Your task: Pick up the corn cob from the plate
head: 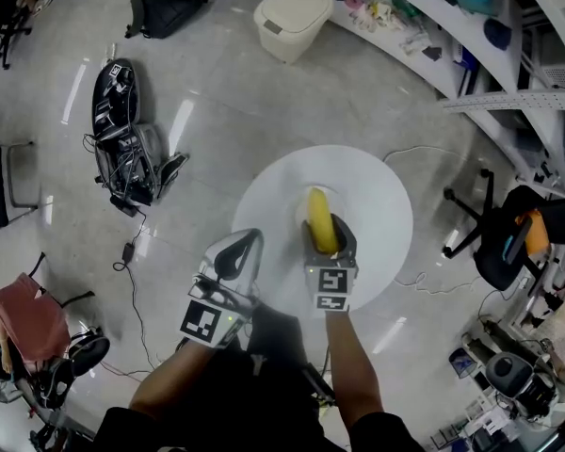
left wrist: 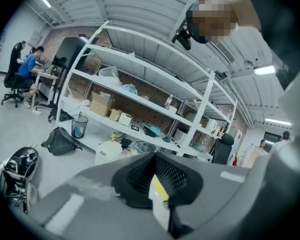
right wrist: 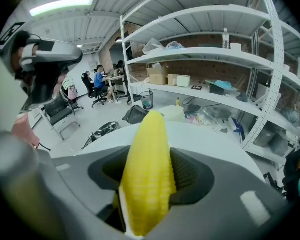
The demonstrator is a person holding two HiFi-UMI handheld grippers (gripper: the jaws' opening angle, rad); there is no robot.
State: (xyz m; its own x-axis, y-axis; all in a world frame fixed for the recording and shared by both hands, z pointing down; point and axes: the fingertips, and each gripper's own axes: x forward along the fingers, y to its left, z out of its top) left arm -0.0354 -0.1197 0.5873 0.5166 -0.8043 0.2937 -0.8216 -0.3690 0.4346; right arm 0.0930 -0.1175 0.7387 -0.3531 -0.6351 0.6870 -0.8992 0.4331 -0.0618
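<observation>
A yellow corn cob (head: 320,217) sticks out forward from my right gripper (head: 326,241), which is shut on its rear part above the white round table (head: 377,196). In the right gripper view the corn cob (right wrist: 149,169) fills the gap between the black pads and points away toward the shelves. No plate shows in any view. My left gripper (head: 235,254) hovers to the left of the right one, over the table's near-left edge. Its jaws look closed together, with nothing held in my left gripper (left wrist: 157,184).
Around the table, grey floor carries a white lidded bin (head: 292,17), a black bag (head: 169,3) and black gear with cables (head: 122,121). A black office chair (head: 494,238) stands at the right. White shelving (head: 508,64) runs along the far right.
</observation>
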